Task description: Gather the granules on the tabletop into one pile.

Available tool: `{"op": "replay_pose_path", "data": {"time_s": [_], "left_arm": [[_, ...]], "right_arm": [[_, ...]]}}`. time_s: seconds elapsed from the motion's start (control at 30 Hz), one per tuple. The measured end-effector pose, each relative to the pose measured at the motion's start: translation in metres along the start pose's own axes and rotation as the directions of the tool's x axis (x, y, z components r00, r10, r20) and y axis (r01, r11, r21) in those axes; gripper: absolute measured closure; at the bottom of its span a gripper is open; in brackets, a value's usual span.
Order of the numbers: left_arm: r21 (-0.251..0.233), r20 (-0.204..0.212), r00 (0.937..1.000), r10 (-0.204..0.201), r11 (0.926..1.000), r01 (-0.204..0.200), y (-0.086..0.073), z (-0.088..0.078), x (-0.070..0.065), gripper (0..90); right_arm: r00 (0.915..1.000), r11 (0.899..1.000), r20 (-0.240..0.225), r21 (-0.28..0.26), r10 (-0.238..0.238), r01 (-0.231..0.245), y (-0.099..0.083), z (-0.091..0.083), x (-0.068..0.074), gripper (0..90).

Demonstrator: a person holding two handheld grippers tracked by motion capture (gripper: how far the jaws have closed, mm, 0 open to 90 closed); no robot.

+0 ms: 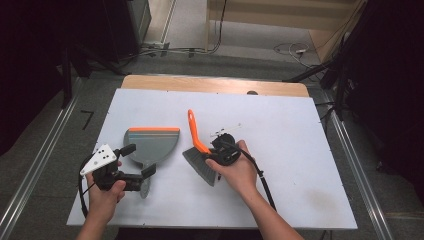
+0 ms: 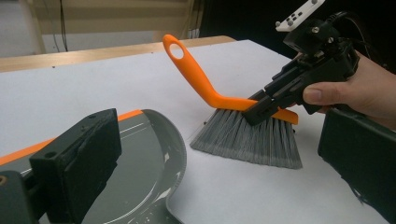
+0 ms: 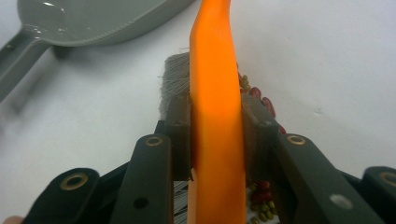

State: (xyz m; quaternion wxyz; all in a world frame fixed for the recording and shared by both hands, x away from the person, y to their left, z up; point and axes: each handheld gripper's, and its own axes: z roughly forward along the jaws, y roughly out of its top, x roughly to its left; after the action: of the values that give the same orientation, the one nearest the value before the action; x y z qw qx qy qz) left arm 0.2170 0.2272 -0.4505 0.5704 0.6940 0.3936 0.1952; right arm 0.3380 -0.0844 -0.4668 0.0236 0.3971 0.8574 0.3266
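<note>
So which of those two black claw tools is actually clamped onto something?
The right gripper: its jaws pinch the orange-handled grey-bristled brush. The left gripper stands open over the grey plastic dustpan.

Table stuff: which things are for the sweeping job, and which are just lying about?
For the job:
brush, held in the right gripper
dustpan, by the left gripper
beans beside the bristles

Just about:
cables on the floor
wooden board under the table's white sheet
</note>
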Motion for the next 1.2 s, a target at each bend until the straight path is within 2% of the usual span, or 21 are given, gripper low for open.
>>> {"op": "replay_pose_path", "data": {"time_s": [0.17, 0.33, 0.57, 0.8, 1.1, 1.2], "left_arm": [[0.005, 0.000, 1.0000, 0.006, 1.0000, -0.006, 0.000, 0.001, -0.002, 0.0], [0.007, 0.001, 1.0000, 0.006, 1.0000, -0.006, 0.000, 0.001, -0.002, 0.0], [0.009, 0.002, 0.9999, 0.010, 0.9999, -0.010, -0.001, 0.002, -0.002, 0.0], [0.013, 0.003, 0.9999, 0.010, 0.9999, -0.010, -0.001, 0.002, -0.003, 0.0], [0.012, 0.003, 0.9999, 0.012, 0.9999, -0.012, 0.000, 0.002, -0.003, 0.0], [0.009, 0.002, 0.9999, 0.010, 0.9999, -0.010, 0.000, 0.001, -0.002, 0.0]], "right_arm": [[0.9993, 1.000, 0.032, 0.005, 0.018, -0.018, 0.000, -0.004, -0.006, 66.9], [0.9974, 0.999, 0.051, -0.006, 0.050, -0.050, -0.005, -0.009, -0.016, 66.8], [0.9934, 0.997, 0.091, -0.025, 0.069, -0.067, -0.011, -0.018, -0.029, 66.8], [0.9895, 0.995, 0.105, -0.042, 0.100, -0.096, -0.017, -0.025, -0.040, 66.8], [0.9837, 0.992, 0.136, -0.058, 0.118, -0.111, -0.021, -0.032, -0.050, 66.8], [0.9833, 0.990, 0.128, -0.067, 0.129, -0.121, -0.021, -0.034, -0.050, 66.9]]}}
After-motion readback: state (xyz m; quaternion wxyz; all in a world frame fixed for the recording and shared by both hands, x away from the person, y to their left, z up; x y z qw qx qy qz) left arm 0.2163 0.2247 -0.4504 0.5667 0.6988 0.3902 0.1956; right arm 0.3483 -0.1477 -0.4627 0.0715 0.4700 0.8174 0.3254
